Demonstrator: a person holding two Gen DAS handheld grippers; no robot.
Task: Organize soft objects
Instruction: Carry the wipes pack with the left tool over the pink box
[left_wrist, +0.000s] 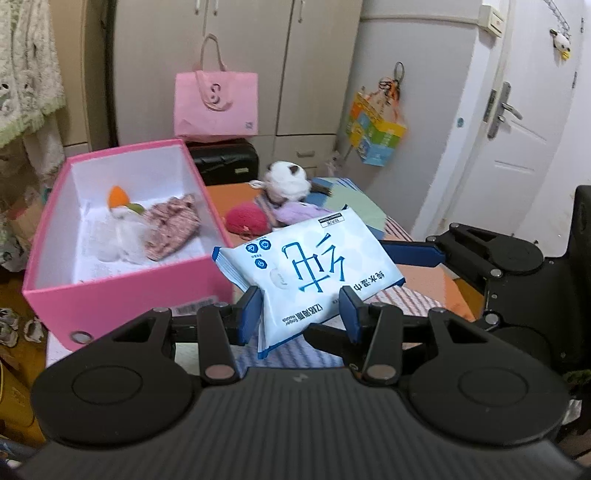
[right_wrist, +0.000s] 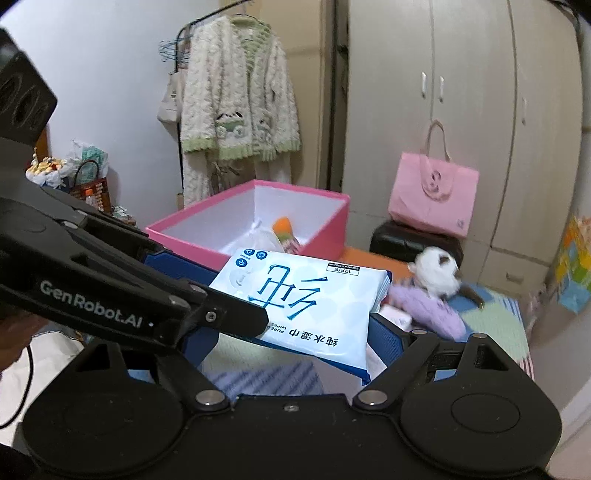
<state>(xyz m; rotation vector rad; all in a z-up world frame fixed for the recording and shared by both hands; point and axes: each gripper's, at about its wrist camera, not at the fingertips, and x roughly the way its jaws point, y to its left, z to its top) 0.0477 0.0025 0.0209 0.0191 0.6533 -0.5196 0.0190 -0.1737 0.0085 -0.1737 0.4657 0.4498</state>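
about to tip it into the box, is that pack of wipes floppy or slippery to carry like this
The pack of wipes probably bends somewhat: held at one end by the left hand-held gripper, it holds its shape but the wrapper creases near the pads. Its glossy film looks slippery, so it may slide. The right hand-held gripper flanking it suggests support helps.

Pink box (left_wrist: 122, 295) with white interior, white-and-blue wipes pack (left_wrist: 314, 266), pink tote bag (left_wrist: 216, 107), lilac plush (right_wrist: 428, 310), cream robe (right_wrist: 240, 103) trimmed green

One wipes pack (left_wrist: 314, 266), one pink box (left_wrist: 122, 299), one pink tote (left_wrist: 216, 107), two tools (left_wrist: 301, 314).
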